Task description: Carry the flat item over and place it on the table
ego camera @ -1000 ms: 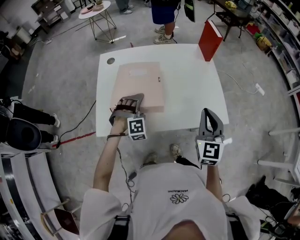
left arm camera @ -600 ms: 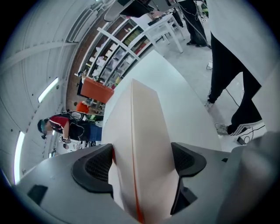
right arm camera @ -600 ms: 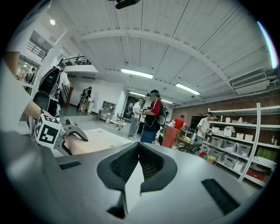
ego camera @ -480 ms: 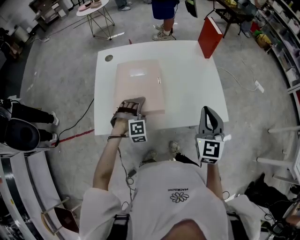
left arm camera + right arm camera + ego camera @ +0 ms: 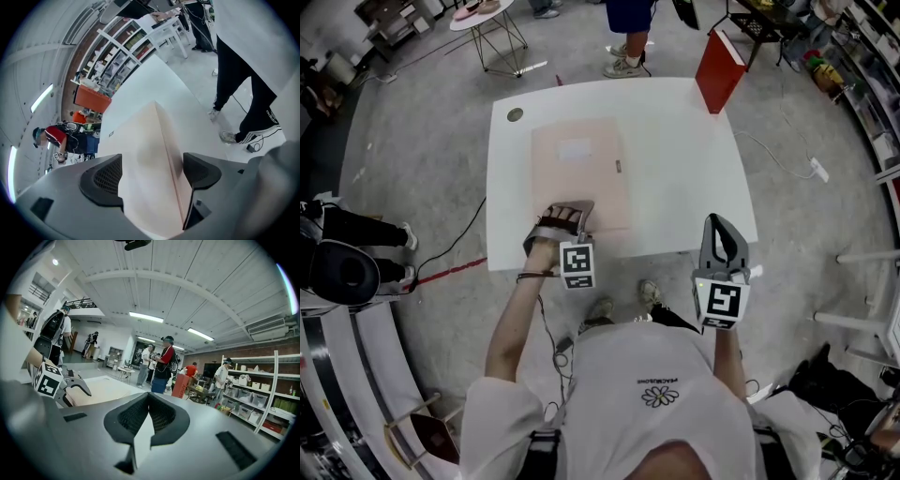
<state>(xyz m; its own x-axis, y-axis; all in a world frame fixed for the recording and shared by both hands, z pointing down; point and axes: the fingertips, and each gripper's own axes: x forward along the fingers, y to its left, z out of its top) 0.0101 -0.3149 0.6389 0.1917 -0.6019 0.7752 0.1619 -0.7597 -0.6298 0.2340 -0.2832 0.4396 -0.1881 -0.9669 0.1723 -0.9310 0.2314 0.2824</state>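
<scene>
The flat item [image 5: 579,173], a pale pink board, lies flat on the white table [image 5: 684,178], left of the middle. My left gripper [image 5: 565,208] is at its near edge, turned on its side. In the left gripper view the flat item [image 5: 150,150] runs between the left gripper's [image 5: 152,173] wide-spread jaws, and the pads do not press on it. My right gripper [image 5: 719,225] hovers off the table's near right edge. In the right gripper view the right gripper [image 5: 149,397] is shut, with nothing in it.
A red box [image 5: 719,70] stands upright at the table's far right corner. A small round hole [image 5: 516,114] sits in the far left corner. A person [image 5: 628,19] stands beyond the far edge, near a round side table [image 5: 486,19]. Shelving [image 5: 872,84] lines the right side.
My left gripper has drawn back a little toward the pink item's near edge. The item stays flat on the table. The right gripper has not moved.
</scene>
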